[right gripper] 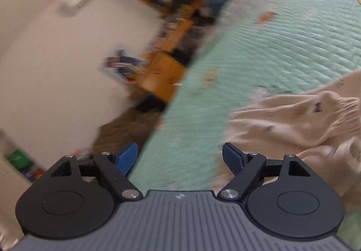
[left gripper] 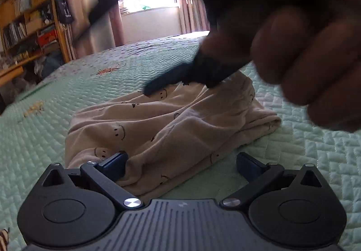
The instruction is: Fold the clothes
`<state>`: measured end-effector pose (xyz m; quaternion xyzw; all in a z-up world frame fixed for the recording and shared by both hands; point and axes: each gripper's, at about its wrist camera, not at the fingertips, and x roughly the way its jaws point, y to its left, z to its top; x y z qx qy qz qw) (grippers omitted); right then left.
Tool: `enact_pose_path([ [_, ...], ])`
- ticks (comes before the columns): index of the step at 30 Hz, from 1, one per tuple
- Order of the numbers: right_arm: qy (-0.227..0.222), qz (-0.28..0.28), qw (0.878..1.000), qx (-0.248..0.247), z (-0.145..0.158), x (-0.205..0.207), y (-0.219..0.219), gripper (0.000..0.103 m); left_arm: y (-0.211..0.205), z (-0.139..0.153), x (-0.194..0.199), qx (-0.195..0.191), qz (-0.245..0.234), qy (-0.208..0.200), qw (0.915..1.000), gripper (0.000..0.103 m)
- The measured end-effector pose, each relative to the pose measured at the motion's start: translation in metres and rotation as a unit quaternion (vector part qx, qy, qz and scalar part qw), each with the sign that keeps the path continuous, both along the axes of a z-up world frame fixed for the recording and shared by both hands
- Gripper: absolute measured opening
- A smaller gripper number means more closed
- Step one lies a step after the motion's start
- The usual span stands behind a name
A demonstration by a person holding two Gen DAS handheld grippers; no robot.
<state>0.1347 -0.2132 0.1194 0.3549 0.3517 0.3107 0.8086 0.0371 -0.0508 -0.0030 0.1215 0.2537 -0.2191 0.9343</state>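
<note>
A blurred hand (left gripper: 300, 47) fills the upper right of the left wrist view, fingers curled round a dark tool above the garment (left gripper: 171, 129). Left gripper (left gripper: 181, 166): jaws spread wide, one pad at the cloth's near edge, nothing pinched. Right gripper (right gripper: 180, 157): jaws apart and empty, over the green quilt (right gripper: 282, 43). Bookshelf (left gripper: 29, 11) stands beyond the bed. The beige, smiley-printed garment lies crumpled on the quilt.

Garment (left gripper: 171, 129) lying on bed (left gripper: 67, 93); bookshelf (left gripper: 29, 14) standing beyond bed at left; window (left gripper: 151, 0) sitting behind bed's far end.
</note>
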Motion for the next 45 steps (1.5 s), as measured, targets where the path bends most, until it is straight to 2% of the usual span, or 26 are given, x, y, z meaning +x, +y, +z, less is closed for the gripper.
enact_pose_path([
  [2, 0.059, -0.042, 0.996, -0.059, -0.026, 0.036, -0.016, 0.077, 0.005, 0.000, 0.001, -0.019, -0.009, 0.012, 0.9997, 0.102],
  [3, 0.066, -0.070, 0.993, -0.075, -0.031, 0.042, -0.028, 0.066, 0.008, 0.000, 0.002, -0.028, -0.014, 0.018, 0.9993, 0.102],
  [6, 0.016, -0.159, 0.977, -0.139, -0.014, 0.036, -0.053, 0.069, 0.019, 0.006, -0.005, -0.058, -0.013, 0.009, 0.9982, 0.099],
  [7, -0.004, -0.157, 0.978, -0.139, -0.006, 0.030, -0.050, 0.069, 0.026, 0.010, -0.009, -0.068, -0.006, -0.001, 0.9977, 0.099],
  [9, -0.033, -0.099, 0.986, -0.130, 0.007, 0.024, -0.024, 0.075, 0.041, 0.020, -0.016, -0.079, 0.009, -0.023, 0.9966, 0.099],
  [11, -0.066, -0.025, 0.980, -0.185, 0.020, 0.022, 0.021, 0.076, 0.059, 0.031, -0.021, -0.106, 0.033, -0.034, 0.9932, 0.102],
  [12, -0.083, 0.011, 0.973, -0.216, 0.026, 0.023, 0.044, 0.076, 0.069, 0.033, -0.022, -0.127, 0.055, -0.037, 0.9897, 0.102],
  [13, -0.100, 0.041, 0.960, -0.260, 0.032, 0.027, 0.066, 0.076, 0.078, 0.032, -0.021, -0.141, 0.077, -0.035, 0.9864, 0.102],
  [14, -0.112, 0.063, 0.947, -0.295, 0.035, 0.030, 0.083, 0.076, 0.083, 0.027, -0.017, -0.133, 0.096, -0.029, 0.9861, 0.102],
  [16, -0.120, 0.087, 0.929, -0.340, 0.038, 0.034, 0.106, 0.075, 0.092, 0.017, -0.008, -0.119, 0.122, -0.005, 0.9853, 0.100],
  [17, -0.119, 0.091, 0.925, -0.348, 0.040, 0.031, 0.112, 0.074, 0.096, 0.012, -0.003, -0.115, 0.129, 0.012, 0.9849, 0.098],
  [18, -0.120, 0.093, 0.922, -0.355, 0.043, 0.028, 0.118, 0.072, 0.103, 0.011, 0.001, -0.129, 0.124, 0.033, 0.9833, 0.098],
  [20, -0.133, 0.085, 0.922, -0.354, 0.047, 0.010, 0.120, 0.072, 0.115, 0.008, 0.003, -0.160, 0.095, 0.062, 0.9805, 0.096],
  [23, -0.134, 0.074, 0.927, -0.343, 0.046, -0.016, 0.116, 0.072, 0.126, 0.006, 0.007, -0.199, 0.059, 0.073, 0.9754, 0.093],
  [25, -0.127, 0.064, 0.930, -0.339, 0.042, -0.031, 0.112, 0.071, 0.131, 0.005, 0.009, -0.222, 0.037, 0.082, 0.9708, 0.087],
  [29, -0.096, 0.030, 0.942, -0.319, 0.030, -0.049, 0.094, 0.072, 0.134, 0.001, 0.012, -0.230, 0.041, 0.080, 0.9691, 0.084],
  [31, -0.083, 0.015, 0.949, -0.304, 0.025, -0.057, 0.085, 0.072, 0.136, -0.003, 0.017, -0.234, 0.041, 0.096, 0.9666, 0.078],
  [34, -0.080, 0.001, 0.955, -0.285, 0.023, -0.070, 0.074, 0.072, 0.128, -0.004, 0.018, -0.228, 0.027, 0.103, 0.9678, 0.059],
  [36, -0.075, -0.011, 0.957, -0.279, 0.021, -0.076, 0.067, 0.072, 0.121, -0.003, 0.017, -0.212, 0.021, 0.097, 0.9722, 0.039],
  [41, -0.056, -0.048, 0.962, -0.265, 0.017, -0.084, 0.049, 0.072, 0.111, 0.005, 0.001, -0.176, 0.016, 0.062, 0.9823, 0.025],
  [45, -0.063, -0.057, 0.962, -0.259, 0.022, -0.089, 0.044, 0.073, 0.107, 0.012, -0.012, -0.153, 0.024, 0.045, 0.9869, 0.022],
])
